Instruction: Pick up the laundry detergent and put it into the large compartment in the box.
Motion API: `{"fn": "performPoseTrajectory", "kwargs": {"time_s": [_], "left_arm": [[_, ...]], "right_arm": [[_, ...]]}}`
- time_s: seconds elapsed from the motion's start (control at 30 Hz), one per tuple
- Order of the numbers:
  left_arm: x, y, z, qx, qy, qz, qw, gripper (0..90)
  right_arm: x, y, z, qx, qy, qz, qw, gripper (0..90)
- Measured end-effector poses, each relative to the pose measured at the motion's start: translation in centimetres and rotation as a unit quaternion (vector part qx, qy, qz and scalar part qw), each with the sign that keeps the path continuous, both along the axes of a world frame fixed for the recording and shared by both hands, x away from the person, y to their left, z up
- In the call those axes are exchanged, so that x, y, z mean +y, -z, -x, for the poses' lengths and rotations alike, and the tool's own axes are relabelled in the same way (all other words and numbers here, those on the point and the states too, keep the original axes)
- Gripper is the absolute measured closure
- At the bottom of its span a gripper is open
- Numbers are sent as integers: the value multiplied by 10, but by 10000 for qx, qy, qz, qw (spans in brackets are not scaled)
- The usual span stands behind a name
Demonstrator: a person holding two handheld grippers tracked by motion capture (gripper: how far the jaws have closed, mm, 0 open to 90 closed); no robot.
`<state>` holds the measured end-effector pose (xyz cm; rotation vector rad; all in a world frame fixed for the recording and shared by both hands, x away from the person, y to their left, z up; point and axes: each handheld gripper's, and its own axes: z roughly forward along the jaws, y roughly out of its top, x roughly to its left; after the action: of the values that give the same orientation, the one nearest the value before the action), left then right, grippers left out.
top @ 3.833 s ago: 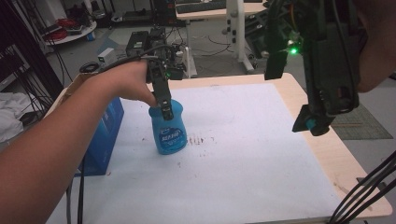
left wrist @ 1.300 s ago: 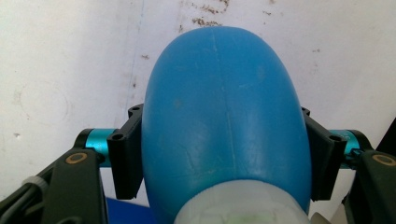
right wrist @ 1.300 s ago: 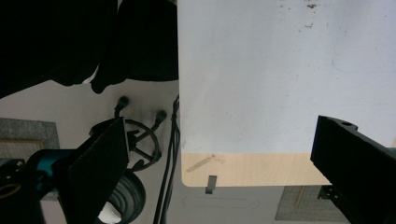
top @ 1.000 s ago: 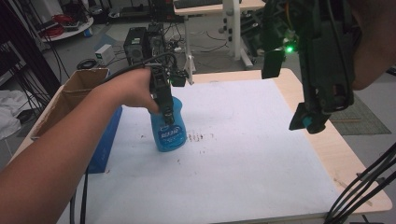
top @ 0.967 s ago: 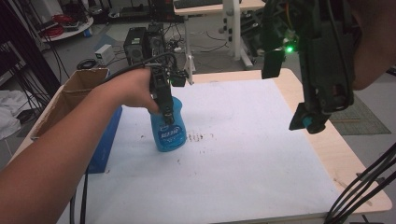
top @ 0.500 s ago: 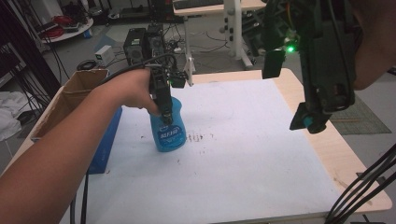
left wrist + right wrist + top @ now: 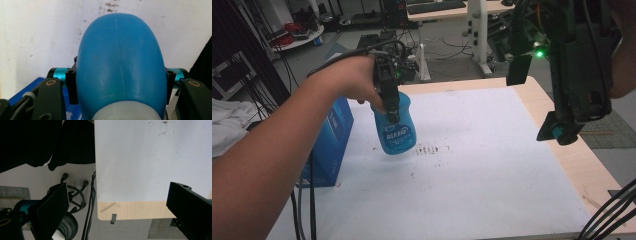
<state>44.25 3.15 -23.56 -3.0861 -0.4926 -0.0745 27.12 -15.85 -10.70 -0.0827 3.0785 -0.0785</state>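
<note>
Over the left part of the table (image 7: 492,165), the left gripper (image 7: 393,116) holds the blue bottle (image 7: 396,131) by its upper body, and the bottle hangs tilted with its base clear of the white sheet. Seen from the left gripper view, the bottle (image 7: 121,67) swells between the two black jaws, their pads pressed against its sides and its pale cap end toward the camera, so the grip looks firm. A blue box (image 7: 332,145) stands at the table's left edge, just beside the arm, and a patch of dark smudges (image 7: 428,149) marks the sheet right of the bottle.

The right gripper (image 7: 562,131) hangs high over the table's right edge, well apart from the bottle. Its own view looks down on the table corner (image 7: 110,212) and the floor, with the jaws standing wide and nothing between them.

As a judgement, the pick-up is done: the bottle is gripped and off the table. What remains is carrying it wherever it belongs and setting it down; the pictures do not show a clear destination, and the right gripper has no part in the work yet.
</note>
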Motion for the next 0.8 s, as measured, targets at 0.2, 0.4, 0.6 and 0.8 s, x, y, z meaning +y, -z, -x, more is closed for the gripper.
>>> {"fn": "performPoseTrajectory", "kwargs": {"time_s": [0.2,0.4,0.6,0.8], "left_arm": [[12,-28,1,-52,-309,108,9995,380],[32,-57,4,-159,-509,233,9983,380],[52,-82,10,-255,-650,119,9975,380],[77,-101,10,-248,-1187,195,9924,381]], "right_arm": [[1,0,2,3,-7,33,10000,35],[1,0,2,-20,-57,7,10000,35],[1,3,-1,-3,-65,-26,10000,35],[7,3,-2,20,-114,9,9999,35]]}}
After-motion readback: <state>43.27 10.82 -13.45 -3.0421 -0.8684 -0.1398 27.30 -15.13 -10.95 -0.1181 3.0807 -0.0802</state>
